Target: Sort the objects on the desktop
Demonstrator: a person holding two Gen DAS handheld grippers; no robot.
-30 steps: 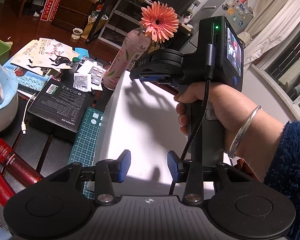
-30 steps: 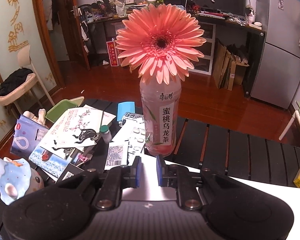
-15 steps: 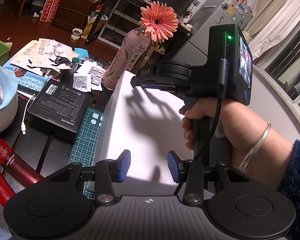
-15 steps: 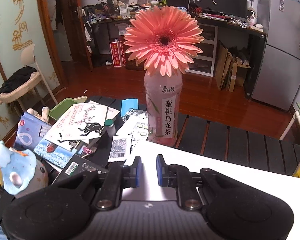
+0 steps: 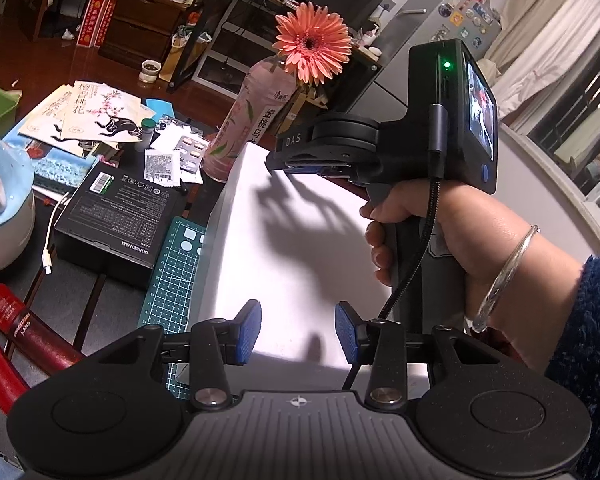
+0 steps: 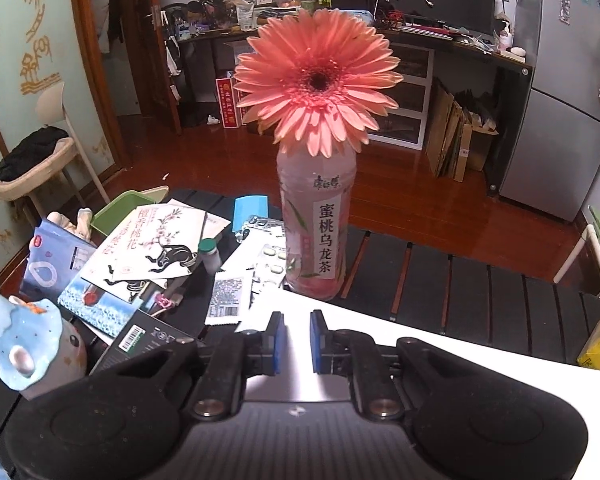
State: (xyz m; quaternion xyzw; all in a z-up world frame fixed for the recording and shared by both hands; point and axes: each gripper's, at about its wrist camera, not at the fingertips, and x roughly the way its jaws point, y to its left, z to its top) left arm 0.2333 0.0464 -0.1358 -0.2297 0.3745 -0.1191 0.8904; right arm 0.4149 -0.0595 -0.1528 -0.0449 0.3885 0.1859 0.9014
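Note:
A pink tea bottle (image 6: 316, 240) holding an orange gerbera (image 6: 318, 80) stands just past the far edge of a white box (image 6: 460, 360). My right gripper (image 6: 298, 342) hovers over that edge, aimed at the bottle, its pads a narrow gap apart with nothing between them. The left wrist view shows the bottle (image 5: 236, 140) ahead on the left, with a hand holding the right gripper (image 5: 296, 166) above the box (image 5: 292, 248). My left gripper (image 5: 298, 332) is open and empty over the box's near end.
Left of the box lie pill blisters (image 6: 272, 260), a sachet (image 6: 226, 296), a small green-capped bottle (image 6: 210, 254), mask packets (image 6: 156, 244), a black carton (image 5: 120, 216), a cutting mat (image 5: 172, 276), red tubes (image 5: 24, 328), a blue humidifier (image 5: 0, 208) and a green tray (image 6: 124, 208).
My right gripper has drawn back a little from the bottle, which looks smaller now. The left gripper has held still. Neither pair of fingers has changed its gap.

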